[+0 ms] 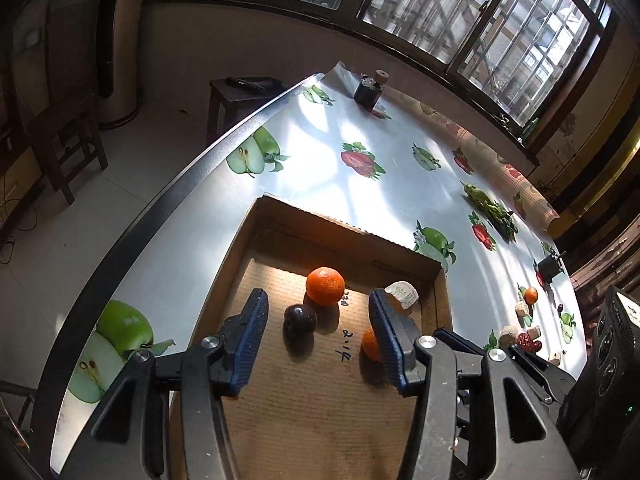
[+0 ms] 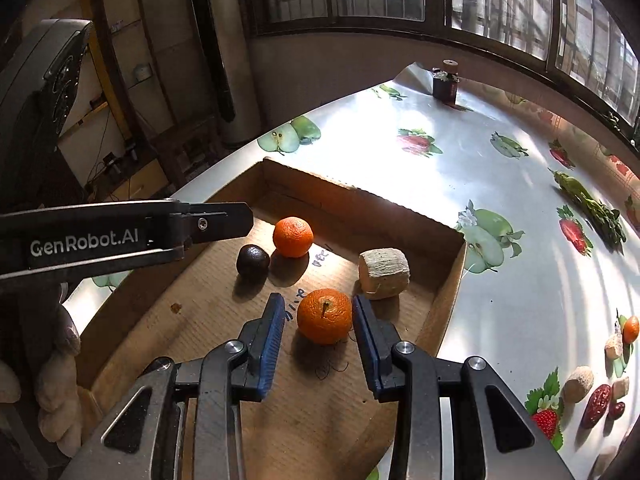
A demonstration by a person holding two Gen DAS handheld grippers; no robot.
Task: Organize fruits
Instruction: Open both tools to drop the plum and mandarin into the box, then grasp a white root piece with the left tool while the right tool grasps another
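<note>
A shallow cardboard box lies on the table. In it are two oranges, a dark round fruit and a beige chunk. My left gripper is open above the box floor, with the dark fruit and one orange ahead between its fingers. My right gripper is open around the other orange, which rests on the box floor; a gap shows on the left side. The beige chunk lies just beyond. The far orange and dark fruit sit further back.
More fruit lies loose on the table at the right: a small orange, beige chunks and red dates. A green leafy bunch lies further back. A dark jar stands at the far end. The table edge runs along the left.
</note>
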